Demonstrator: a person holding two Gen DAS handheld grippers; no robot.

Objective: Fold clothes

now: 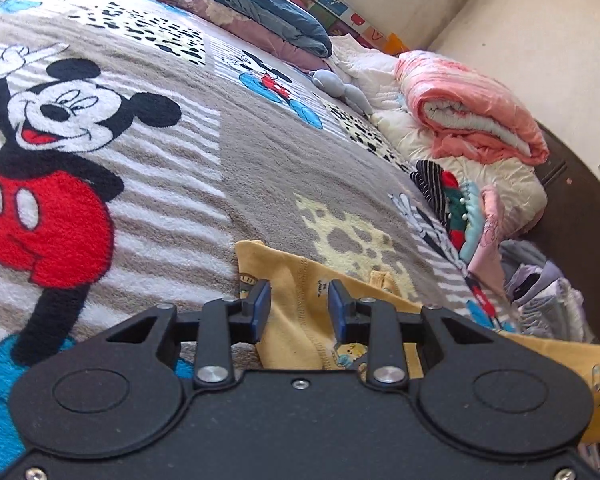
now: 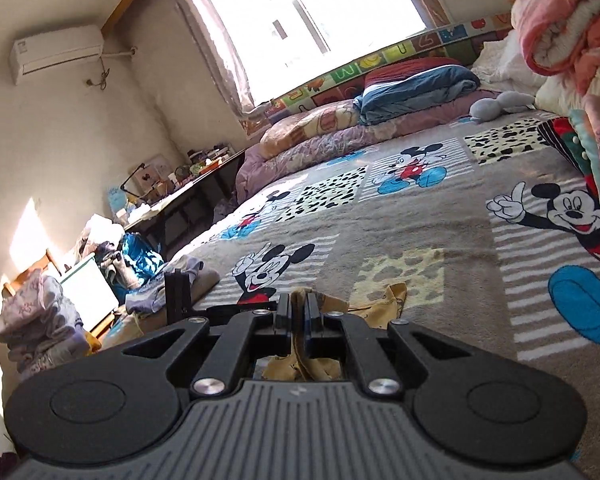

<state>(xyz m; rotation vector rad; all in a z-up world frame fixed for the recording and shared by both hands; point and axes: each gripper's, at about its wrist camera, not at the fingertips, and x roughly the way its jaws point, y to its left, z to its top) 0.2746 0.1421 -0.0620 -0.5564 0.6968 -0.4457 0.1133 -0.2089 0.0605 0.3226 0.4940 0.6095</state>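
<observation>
A small yellow cotton garment (image 1: 300, 312) with stitched seams and little cartoon prints lies on the near part of a plush grey-and-white blanket (image 1: 228, 152) patterned with cartoon mice, which covers the bed. The left gripper (image 1: 299, 307) hovers just over the garment with its blue-padded fingers (image 1: 262, 308) standing a narrow way apart; yellow cloth shows in the gap beneath them, but the pads do not press on it. In the right wrist view the right gripper (image 2: 298, 316) has its jaws pinched nearly together on a bunched fold of the same yellow garment (image 2: 384, 304), and cloth trails out between and behind the fingers. Along the bed's edge stands a stack of folded clothes in striped, red, green and pink fabrics (image 1: 456, 208), with a rolled salmon-pink quilt (image 1: 472, 108) on cream bedding beyond it. A folded dark blue duvet (image 2: 416, 88) rests on mauve quilts at the far end, beside a grey soft toy (image 2: 496, 104). A bright window (image 2: 312, 20) and a white wall air conditioner (image 2: 56, 52) fill the far wall.
</observation>
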